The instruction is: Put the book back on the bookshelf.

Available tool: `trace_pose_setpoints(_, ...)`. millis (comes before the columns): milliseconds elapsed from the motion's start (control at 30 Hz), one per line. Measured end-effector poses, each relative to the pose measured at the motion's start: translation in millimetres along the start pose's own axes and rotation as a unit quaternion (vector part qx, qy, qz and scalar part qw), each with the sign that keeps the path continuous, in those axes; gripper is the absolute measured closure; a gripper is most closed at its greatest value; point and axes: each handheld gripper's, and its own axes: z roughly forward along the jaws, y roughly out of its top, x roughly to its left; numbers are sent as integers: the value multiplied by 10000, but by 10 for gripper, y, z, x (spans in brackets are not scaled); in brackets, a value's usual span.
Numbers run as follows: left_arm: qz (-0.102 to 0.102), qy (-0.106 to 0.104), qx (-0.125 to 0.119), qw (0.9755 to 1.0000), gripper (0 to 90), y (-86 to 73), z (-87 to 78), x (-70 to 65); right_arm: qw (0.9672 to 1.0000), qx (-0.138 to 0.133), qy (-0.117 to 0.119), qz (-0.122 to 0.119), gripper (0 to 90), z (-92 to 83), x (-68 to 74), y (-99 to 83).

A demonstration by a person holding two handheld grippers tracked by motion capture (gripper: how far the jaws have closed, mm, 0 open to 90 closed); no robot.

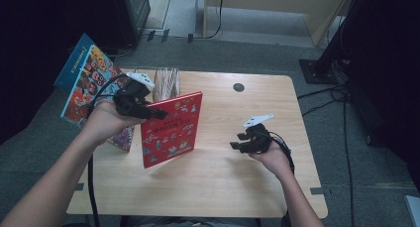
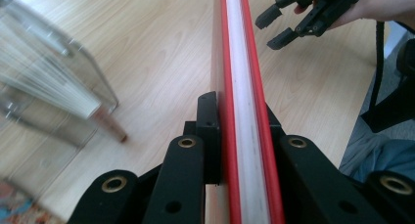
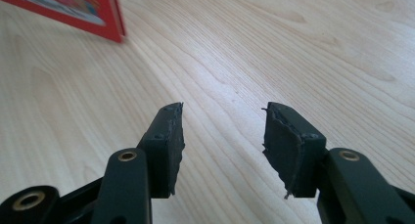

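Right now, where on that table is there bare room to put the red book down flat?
The wooden table is bare between the red book and the right gripper, and along the whole near edge. It is crowded at the far left corner, where the clear rack and the blue book stand.

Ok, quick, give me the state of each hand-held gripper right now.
Left hand-held gripper: closed on the edge of the red book, holding it upright on the table.
Right hand-held gripper: open, holding nothing, just above the table.
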Motion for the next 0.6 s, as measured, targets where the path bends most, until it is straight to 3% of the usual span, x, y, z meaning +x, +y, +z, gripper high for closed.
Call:
trace_pose_setpoints(267,-459,244,-177,9985,799,-282,-285,125,9996,110,-261,80,485,185,-82,-23)
trace_pose_setpoints(600,-894,521,-321,9941,798,-542,-538,254,9991,-10,-426,57,499,394,-158,-66)
